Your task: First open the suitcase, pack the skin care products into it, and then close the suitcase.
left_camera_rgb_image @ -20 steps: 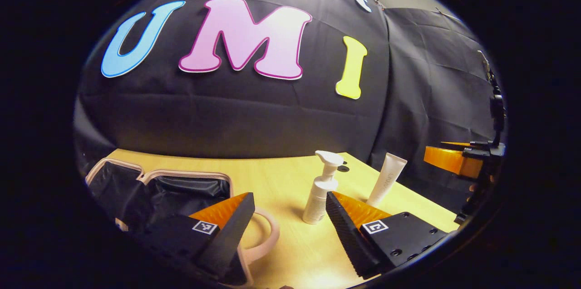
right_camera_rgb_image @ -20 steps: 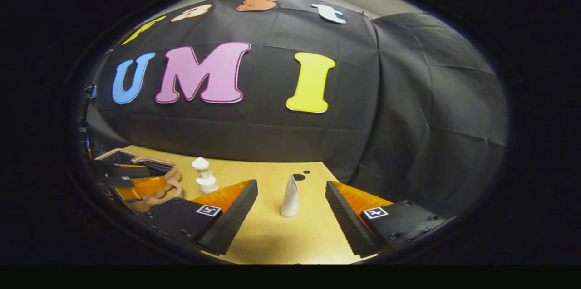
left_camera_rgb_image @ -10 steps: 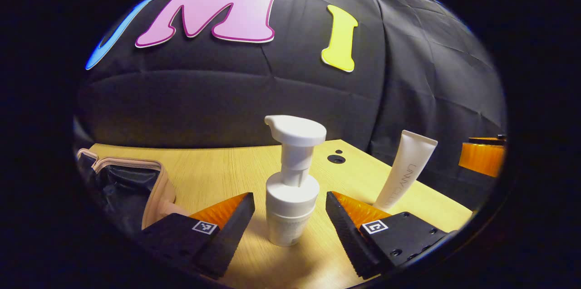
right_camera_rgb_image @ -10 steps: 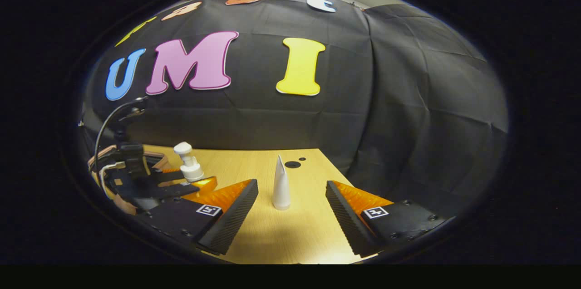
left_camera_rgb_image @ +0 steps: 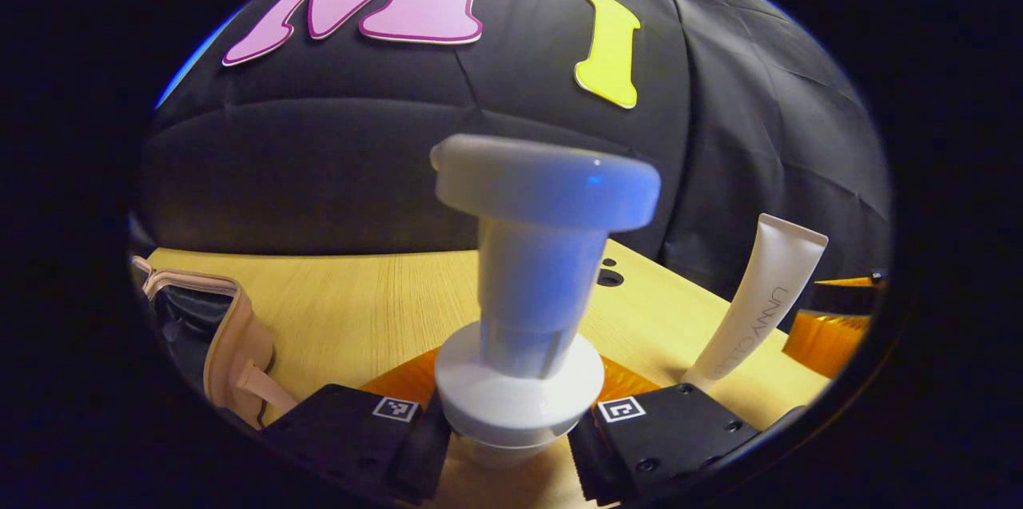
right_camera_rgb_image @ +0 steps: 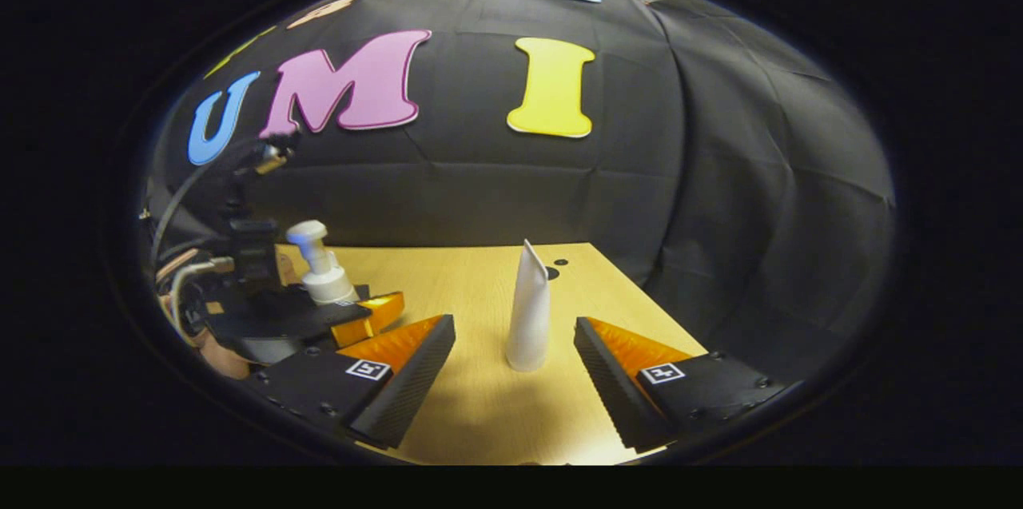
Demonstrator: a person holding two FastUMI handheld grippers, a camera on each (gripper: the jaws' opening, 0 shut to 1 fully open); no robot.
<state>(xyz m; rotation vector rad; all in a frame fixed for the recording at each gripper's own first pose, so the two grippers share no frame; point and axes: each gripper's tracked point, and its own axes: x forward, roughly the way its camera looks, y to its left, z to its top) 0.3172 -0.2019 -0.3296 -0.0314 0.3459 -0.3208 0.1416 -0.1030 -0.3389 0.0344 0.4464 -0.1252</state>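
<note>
**Kid:** Where is the suitcase point(left_camera_rgb_image: 228, 341)?

**Helper:** There is one. It lies on the wooden table point(left_camera_rgb_image: 360, 309), at the left edge of the left gripper view. It is open. You can see its pink rim, its dark lining and a pink handle.

**Kid:** How many skin care things are there?

**Helper:** Two. One is a white pump bottle point(left_camera_rgb_image: 523, 309). One is a white tube point(left_camera_rgb_image: 755, 305). Both stand upright on the table, outside the suitcase.

**Kid:** Who has the pump bottle?

**Helper:** The left gripper point(left_camera_rgb_image: 505, 449). The bottle stands right between its two fingers, very close to the camera. The fingers sit tight against the bottle's sides, one on each side, so they look like they are squeezing it. In the right gripper view you can see that bottle point(right_camera_rgb_image: 320, 269) off to the left, with the left gripper point(right_camera_rgb_image: 352, 317) around its lower part.

**Kid:** And the tube?

**Helper:** In the right gripper view the tube point(right_camera_rgb_image: 529, 313) stands on its cap, thin end up. It is in front of the right gripper point(right_camera_rgb_image: 514, 365), in line with the gap. The two fingers are spread wide and do not touch it.

**Kid:** Anything else on the table?

**Helper:** Two small dark round holes point(left_camera_rgb_image: 609, 276) near the far edge, behind the bottle.
</note>
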